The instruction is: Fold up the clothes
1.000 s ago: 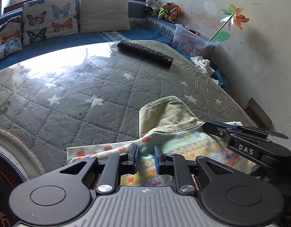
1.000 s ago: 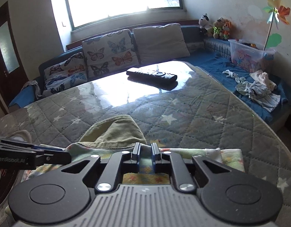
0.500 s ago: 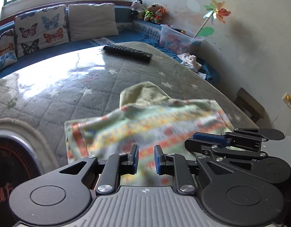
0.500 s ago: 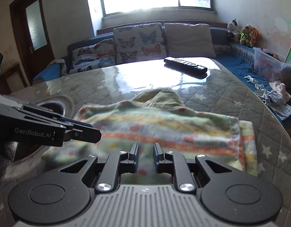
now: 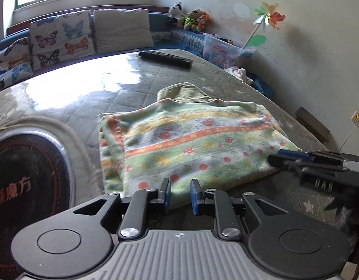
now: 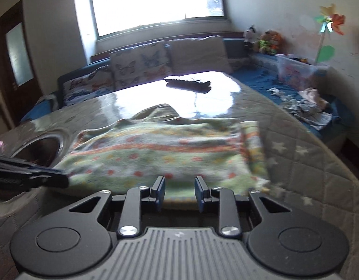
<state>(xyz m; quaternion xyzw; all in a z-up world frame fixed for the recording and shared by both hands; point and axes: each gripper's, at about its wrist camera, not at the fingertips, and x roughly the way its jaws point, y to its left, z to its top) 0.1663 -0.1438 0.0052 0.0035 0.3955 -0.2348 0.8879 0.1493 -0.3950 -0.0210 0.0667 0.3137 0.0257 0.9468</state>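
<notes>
A green fleece garment (image 5: 191, 144) with orange and yellow flower bands lies folded flat on the quilted grey table cover (image 5: 86, 98); an olive hood sticks out at its far edge. It also shows in the right wrist view (image 6: 160, 154). My left gripper (image 5: 178, 196) is open and empty, just off the garment's near edge. My right gripper (image 6: 179, 192) is open and empty at the near edge too. Each gripper shows from the side in the other's view, the right gripper (image 5: 319, 165) and the left gripper (image 6: 27, 175).
A black remote (image 5: 165, 58) lies at the table's far side. A round black stove plate (image 5: 27, 186) is set into the table at left. Butterfly cushions (image 5: 60, 39), a toy bin (image 5: 223, 51) and loose clothes (image 6: 305, 107) lie on the blue sofa beyond.
Both grippers held the garment's edge shut, carried it toward me over the rest, then opened and drew back. The garment now lies folded flat.
</notes>
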